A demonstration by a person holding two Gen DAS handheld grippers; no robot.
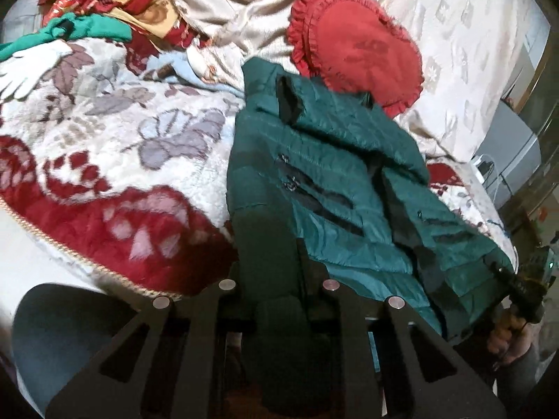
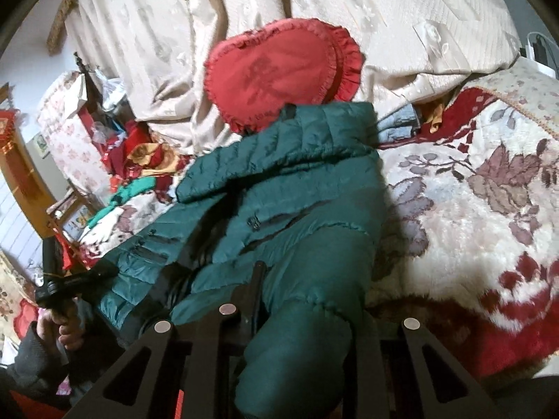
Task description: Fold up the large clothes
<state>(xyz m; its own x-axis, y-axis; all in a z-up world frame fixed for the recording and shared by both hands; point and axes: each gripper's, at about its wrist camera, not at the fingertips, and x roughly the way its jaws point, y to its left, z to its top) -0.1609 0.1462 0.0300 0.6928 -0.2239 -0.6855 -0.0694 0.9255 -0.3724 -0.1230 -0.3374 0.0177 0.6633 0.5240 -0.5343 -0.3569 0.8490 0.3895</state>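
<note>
A dark green quilted jacket (image 1: 335, 181) lies on a floral blanket, its collar toward a red heart pillow; it also shows in the right wrist view (image 2: 279, 202). My left gripper (image 1: 269, 244) is shut on the jacket's near left edge, the fabric bunched between its fingers. My right gripper (image 2: 300, 300) is shut on the jacket's near right part, a green sleeve or hem draped over its fingers. Each gripper appears in the other's view, the right one (image 1: 524, 286) at the jacket's far side and the left one (image 2: 70, 282) at its left.
A red heart pillow (image 1: 356, 45) rests against a cream bedspread (image 1: 454, 35) behind the jacket. The red and white floral blanket (image 1: 122, 146) covers the bed. Red, gold and green clothes (image 1: 104, 7) are piled at the far left. Furniture (image 2: 24, 174) stands beside the bed.
</note>
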